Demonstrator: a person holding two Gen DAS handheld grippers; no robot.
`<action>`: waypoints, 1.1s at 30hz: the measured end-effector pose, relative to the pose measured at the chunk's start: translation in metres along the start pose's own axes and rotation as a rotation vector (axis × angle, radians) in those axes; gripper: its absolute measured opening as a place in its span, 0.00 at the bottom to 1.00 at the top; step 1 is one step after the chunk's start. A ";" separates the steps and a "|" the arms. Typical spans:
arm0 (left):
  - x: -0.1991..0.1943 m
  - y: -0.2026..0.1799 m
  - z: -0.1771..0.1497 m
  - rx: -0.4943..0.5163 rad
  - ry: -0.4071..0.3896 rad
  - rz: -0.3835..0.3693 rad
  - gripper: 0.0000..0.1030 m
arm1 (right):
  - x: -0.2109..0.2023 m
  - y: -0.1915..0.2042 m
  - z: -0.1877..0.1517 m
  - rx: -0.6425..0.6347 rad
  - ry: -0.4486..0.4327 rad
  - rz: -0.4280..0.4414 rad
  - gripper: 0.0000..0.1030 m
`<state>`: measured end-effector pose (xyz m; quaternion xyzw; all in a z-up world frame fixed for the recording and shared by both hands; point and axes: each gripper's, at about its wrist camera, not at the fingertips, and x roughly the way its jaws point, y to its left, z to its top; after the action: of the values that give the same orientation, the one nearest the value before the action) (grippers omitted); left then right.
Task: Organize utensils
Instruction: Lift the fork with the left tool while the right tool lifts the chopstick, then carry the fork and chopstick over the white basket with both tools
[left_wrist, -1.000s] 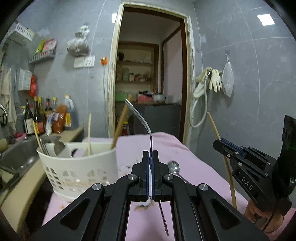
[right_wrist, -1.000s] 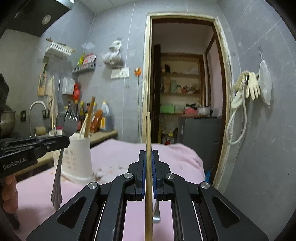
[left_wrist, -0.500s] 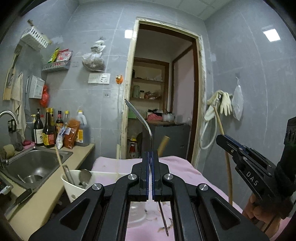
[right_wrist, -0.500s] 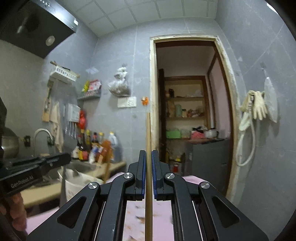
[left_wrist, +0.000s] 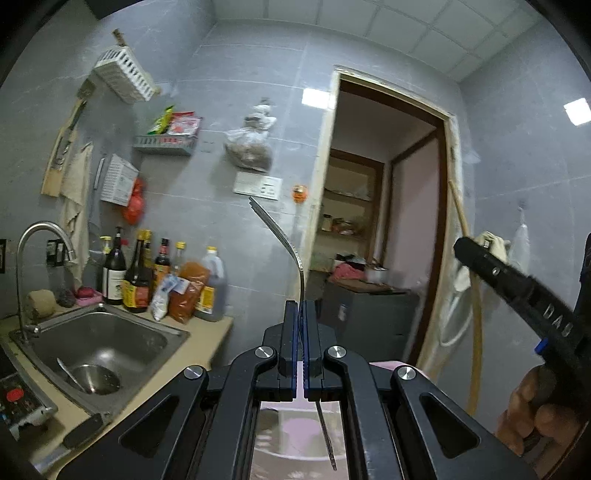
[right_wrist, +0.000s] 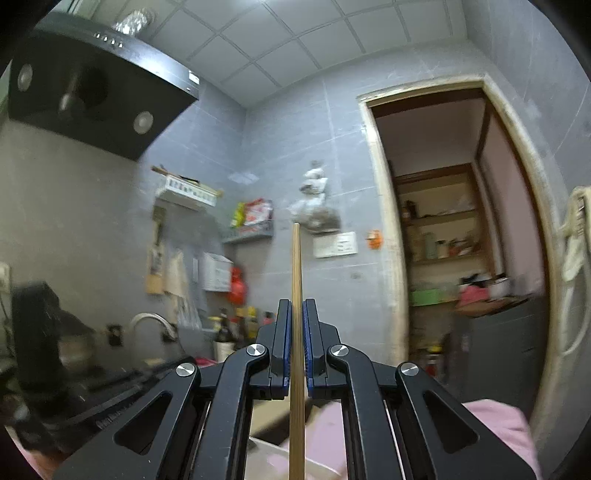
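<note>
My left gripper (left_wrist: 300, 308) is shut on a metal fork (left_wrist: 291, 251). The fork's curved head rises in front of the wall and its handle hangs below the jaws. At the right of the left wrist view a hand (left_wrist: 535, 417) holds my right gripper's black body (left_wrist: 517, 288), with a wooden chopstick (left_wrist: 476, 332) standing up from it. In the right wrist view my right gripper (right_wrist: 295, 308) is shut on that chopstick (right_wrist: 295, 266), which points straight up. The white basket's rim (right_wrist: 266, 459) barely shows under the jaws. The left gripper's body (right_wrist: 92, 398) is a dark blur low at the left.
A steel sink (left_wrist: 99, 347) with a spoon (left_wrist: 70, 373) in it and a faucet (left_wrist: 37, 236) lie to the left, with sauce bottles (left_wrist: 140, 273) behind. A range hood (right_wrist: 92, 92) hangs at the upper left. Pink cloth (right_wrist: 491, 421) covers the table below; an open doorway (left_wrist: 388, 240) lies ahead.
Both grippers have risen with the fork and the chopstick still in them. The basket has dropped almost out of sight below, and the left view has swung towards the sink.
</note>
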<state>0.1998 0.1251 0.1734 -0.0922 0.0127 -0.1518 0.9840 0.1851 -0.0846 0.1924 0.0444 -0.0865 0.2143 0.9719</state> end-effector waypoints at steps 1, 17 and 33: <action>0.003 0.004 0.000 -0.005 -0.002 0.010 0.00 | 0.008 0.000 0.000 0.011 0.001 0.013 0.04; 0.058 0.034 -0.041 -0.023 0.039 0.157 0.00 | 0.060 -0.004 -0.036 -0.043 -0.025 -0.077 0.04; 0.060 0.020 -0.060 0.032 0.045 0.163 0.00 | 0.067 -0.006 -0.039 -0.050 -0.032 -0.114 0.04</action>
<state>0.2596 0.1151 0.1114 -0.0718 0.0401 -0.0734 0.9939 0.2533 -0.0581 0.1669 0.0284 -0.1045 0.1554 0.9819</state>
